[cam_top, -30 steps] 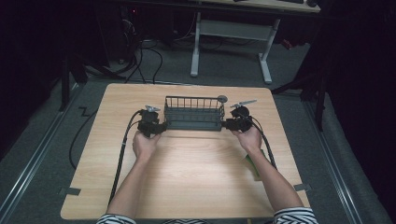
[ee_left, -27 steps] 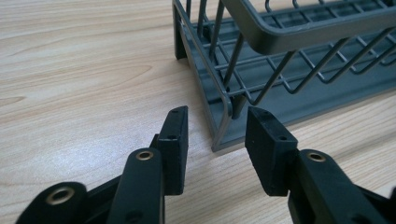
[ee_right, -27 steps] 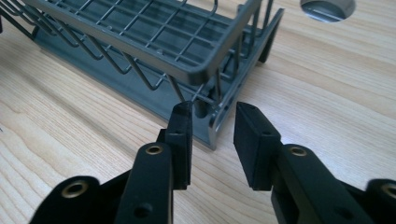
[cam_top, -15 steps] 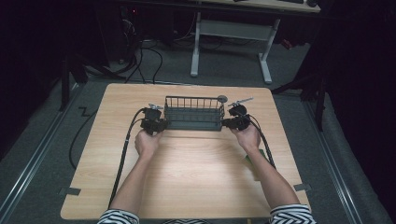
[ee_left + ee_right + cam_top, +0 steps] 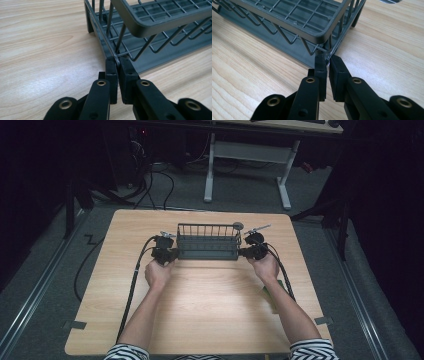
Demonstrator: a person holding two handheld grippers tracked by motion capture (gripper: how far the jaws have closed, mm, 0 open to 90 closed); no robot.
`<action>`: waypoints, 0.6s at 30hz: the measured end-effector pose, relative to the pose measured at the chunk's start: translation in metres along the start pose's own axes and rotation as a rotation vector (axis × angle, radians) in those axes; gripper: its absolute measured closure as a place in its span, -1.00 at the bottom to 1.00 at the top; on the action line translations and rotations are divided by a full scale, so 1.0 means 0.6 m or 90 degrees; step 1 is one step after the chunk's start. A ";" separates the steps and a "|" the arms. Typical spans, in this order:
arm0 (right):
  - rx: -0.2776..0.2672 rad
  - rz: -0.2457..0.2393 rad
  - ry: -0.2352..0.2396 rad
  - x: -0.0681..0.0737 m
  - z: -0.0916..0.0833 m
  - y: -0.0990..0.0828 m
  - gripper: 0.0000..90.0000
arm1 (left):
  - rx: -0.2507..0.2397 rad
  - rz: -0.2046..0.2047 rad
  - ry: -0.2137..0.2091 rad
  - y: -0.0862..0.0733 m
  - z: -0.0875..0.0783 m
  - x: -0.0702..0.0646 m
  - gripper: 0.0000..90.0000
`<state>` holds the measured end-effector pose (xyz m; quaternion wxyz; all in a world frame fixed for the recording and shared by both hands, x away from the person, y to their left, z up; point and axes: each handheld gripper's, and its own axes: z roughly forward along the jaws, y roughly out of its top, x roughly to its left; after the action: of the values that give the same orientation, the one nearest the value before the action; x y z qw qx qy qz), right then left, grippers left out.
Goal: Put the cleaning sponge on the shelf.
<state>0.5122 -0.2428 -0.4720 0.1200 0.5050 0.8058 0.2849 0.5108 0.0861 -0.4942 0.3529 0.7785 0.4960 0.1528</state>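
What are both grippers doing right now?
Left gripper: jaws just closed, clamped on the dark grey wire dish rack, at a corner wire.
Right gripper: jaws just closed on the opposite end's corner wire.

1. Left gripper (image 5: 116, 65): jaws have just been closing and now pinch a thin wire at the lower end corner of the wire rack (image 5: 160, 22), which sits between the pads.
2. Right gripper (image 5: 327, 62): jaws have likewise just been closing and now clamp a wire at the opposite end of the rack, directly ahead of its tips.
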 end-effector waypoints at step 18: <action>0.018 -0.006 0.000 -0.048 -0.069 -0.082 0.91 | 0.040 0.082 -0.064 -0.010 -0.006 -0.098 0.92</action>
<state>0.4688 -0.2980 -0.4700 0.1142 0.5030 0.8121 0.2727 0.4776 0.0372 -0.4894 0.3425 0.8261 0.4311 0.1201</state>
